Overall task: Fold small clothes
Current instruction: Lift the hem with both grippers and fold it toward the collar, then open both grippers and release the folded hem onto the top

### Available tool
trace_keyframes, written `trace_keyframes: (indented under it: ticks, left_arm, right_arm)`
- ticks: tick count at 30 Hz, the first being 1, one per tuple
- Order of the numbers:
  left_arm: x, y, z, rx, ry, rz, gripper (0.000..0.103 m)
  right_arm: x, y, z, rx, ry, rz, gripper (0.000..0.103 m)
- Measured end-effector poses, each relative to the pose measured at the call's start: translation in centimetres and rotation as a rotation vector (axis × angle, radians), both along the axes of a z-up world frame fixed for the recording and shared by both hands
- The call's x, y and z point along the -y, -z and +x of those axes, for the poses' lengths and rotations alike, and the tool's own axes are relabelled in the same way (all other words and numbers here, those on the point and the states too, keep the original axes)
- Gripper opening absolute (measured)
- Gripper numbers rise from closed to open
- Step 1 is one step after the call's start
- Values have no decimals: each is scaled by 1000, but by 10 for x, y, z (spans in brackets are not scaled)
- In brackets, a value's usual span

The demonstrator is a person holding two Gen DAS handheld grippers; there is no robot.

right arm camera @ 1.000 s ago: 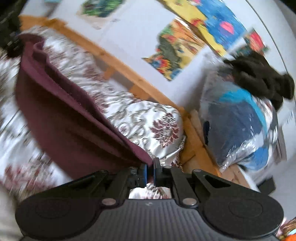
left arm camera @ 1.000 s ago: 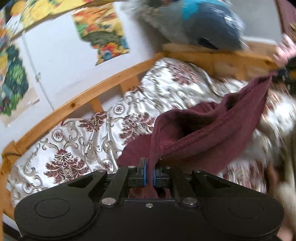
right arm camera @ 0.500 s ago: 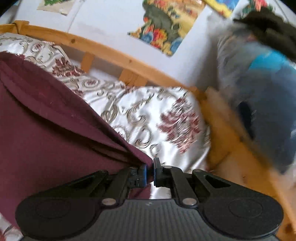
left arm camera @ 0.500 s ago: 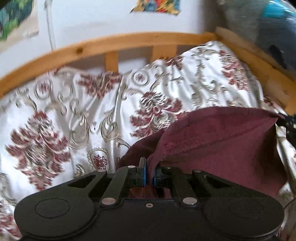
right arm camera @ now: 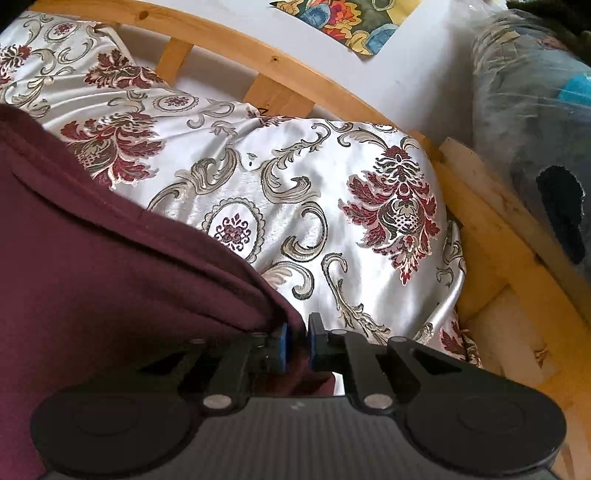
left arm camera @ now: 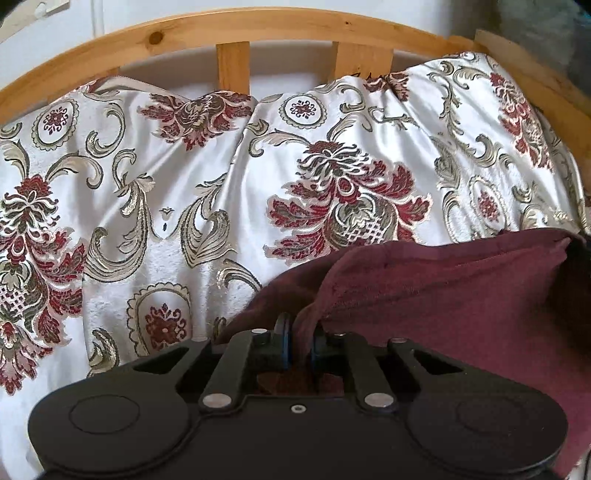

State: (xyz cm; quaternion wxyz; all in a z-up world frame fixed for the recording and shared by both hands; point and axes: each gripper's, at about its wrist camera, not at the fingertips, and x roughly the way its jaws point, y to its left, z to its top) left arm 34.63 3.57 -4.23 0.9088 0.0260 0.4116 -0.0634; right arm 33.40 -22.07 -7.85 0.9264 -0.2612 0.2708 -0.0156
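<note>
Left wrist view shows the cloth [left arm camera: 461, 295] lying on the bed cover [left arm camera: 184, 184], a corner in my left gripper [left arm camera: 300, 341]. My right gripper [right arm camera: 296, 341] has another corner. Both jaws are opening, only a narrow gap yet, with cloth between them. I think I should let go slowly and pull straight back, so the fold stays flat near the wood rail [right arm camera: 295, 74].

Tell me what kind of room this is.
Most likely a bedroom: a wooden bed frame with slats, a floral satin bedspread with a maroon garment on it, and a colourful picture on the wall.
</note>
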Motion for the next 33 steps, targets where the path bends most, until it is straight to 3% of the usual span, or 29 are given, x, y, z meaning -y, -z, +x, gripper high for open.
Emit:
trace_keyframes:
  ticks: [3, 4, 6, 9, 11, 13, 17, 19, 28, 31, 33]
  left_arm:
    - [-5, 1, 1, -12, -45, -2, 41]
    - [-8, 0, 0, -16, -61, -14, 45]
    - [-15, -3, 0, -26, -95, -46, 67]
    - [-21, -10, -5, -21, -122, -99, 82]
    - [-16, -12, -7, -12, -107, -77, 86]
    - [-6, -9, -6, -1, -95, -5, 89]
    - [10, 5, -1, 10, -131, 236, 86]
    - [9, 9, 0, 16, -153, 280, 86]
    - [-19, 7, 20, 9, -284, 166, 87]
    - [-13, 1, 11, 29, -283, 158, 86]
    - [-5, -7, 1, 76, -242, 132, 91]
  right_arm:
    - [3, -2, 2, 2, 22, 17, 35]
    - [5, -3, 0, 5, 30, 31, 45]
    - [11, -8, -1, 8, 44, 60, 58]
    - [16, -10, -4, 6, 60, 99, 75]
    - [18, -7, -6, 3, 60, 94, 86]
    - [17, -1, -6, -3, 59, 67, 91]
    - [17, 12, -1, -4, 71, -22, 97]
    - [18, 14, -1, 5, 75, -33, 98]
    - [36, 6, -1, 65, 184, 17, 101]
    - [38, 1, -7, 113, 176, 49, 102]
    - [36, -3, -11, 152, 129, 66, 103]
